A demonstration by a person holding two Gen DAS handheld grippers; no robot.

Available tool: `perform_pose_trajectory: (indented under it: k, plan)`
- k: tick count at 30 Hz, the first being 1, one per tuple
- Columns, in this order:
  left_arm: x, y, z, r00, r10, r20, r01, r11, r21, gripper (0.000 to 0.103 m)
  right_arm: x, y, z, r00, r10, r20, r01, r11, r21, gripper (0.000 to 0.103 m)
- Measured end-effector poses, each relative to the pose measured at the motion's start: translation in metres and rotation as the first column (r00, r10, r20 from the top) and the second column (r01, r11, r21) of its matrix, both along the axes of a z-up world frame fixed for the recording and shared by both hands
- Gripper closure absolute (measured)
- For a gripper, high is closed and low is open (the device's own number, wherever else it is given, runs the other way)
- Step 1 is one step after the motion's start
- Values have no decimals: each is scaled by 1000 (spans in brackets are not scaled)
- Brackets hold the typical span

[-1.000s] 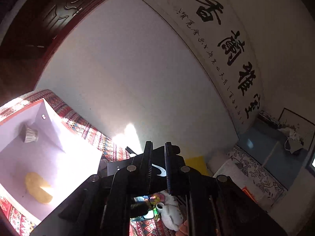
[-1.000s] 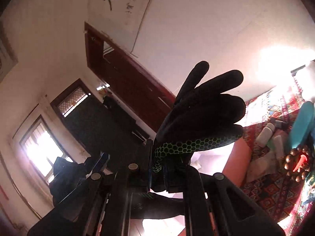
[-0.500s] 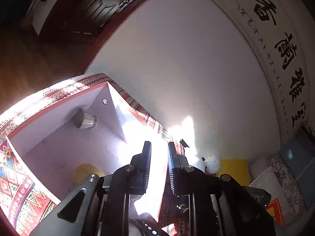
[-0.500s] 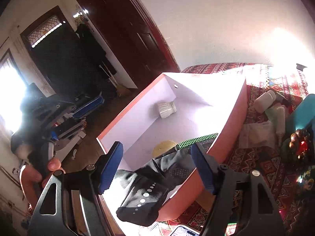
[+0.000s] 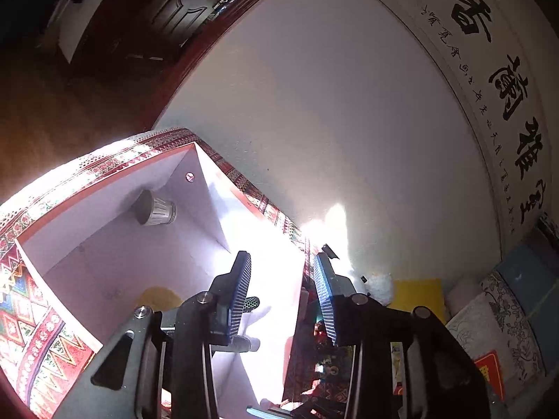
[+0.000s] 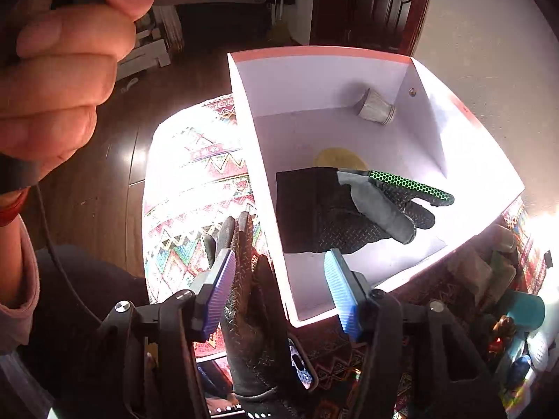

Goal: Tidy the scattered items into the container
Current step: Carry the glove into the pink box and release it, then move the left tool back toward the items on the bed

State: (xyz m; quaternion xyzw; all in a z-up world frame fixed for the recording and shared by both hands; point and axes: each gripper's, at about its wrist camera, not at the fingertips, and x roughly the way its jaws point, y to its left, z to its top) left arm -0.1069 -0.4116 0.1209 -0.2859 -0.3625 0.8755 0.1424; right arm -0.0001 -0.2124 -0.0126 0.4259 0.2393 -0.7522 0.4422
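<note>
The container is a white-walled box with an orange rim [image 6: 325, 50] [image 5: 104, 181], standing on a patterned cloth. Inside lie a black glove with a green honeycomb finger [image 6: 349, 213], a silver ribbed cup [image 6: 375, 110] [image 5: 155, 209] and a yellow piece [image 6: 337, 157] [image 5: 155, 296]. A second black glove [image 6: 249, 300] lies outside the box's near-left wall. My right gripper [image 6: 279, 279] hangs over it, jaws closing, with the glove and the box wall between them, neither pad pressing. My left gripper [image 5: 282, 279] points over the box's near edge, jaws opening, nothing between them.
A person's hand [image 6: 66, 56] holds the left gripper's handle at upper left. A phone [image 6: 300, 363] lies under the outside glove. Bottles, beads and a teal item [image 6: 524, 309] crowd the cloth right of the box. Dark wooden floor lies beyond the cloth's left edge.
The right gripper opened and let the green-fingered glove drop into the box, then swung down over the second glove. The left gripper sank toward the box and opened from shut.
</note>
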Motion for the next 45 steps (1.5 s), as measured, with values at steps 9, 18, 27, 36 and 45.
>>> perform_pose_trajectory:
  k: [9,18,27,36,45]
  plan:
    - [4,-10,2,1000,17,-5,-17,999,39,57,81,1,-23,949,316,-7,-310,934,175,35]
    - [22,-26,14,998,59,-38,-57,998,35,54,56,-7,-4,974,215,68,-214,977,-18,96]
    - [66,-86,26,962,252,-105,-231,957,178,42,-24,26,160,976,-201,-88,135,867,-480,96]
    - [65,-66,44,963,222,-152,-214,974,71,24,-60,55,165,903,-428,-30,327,733,-597,5]
    - [54,16,67,975,64,-213,-91,989,-119,17,37,217,170,611,-759,-226,381,532,-757,0]
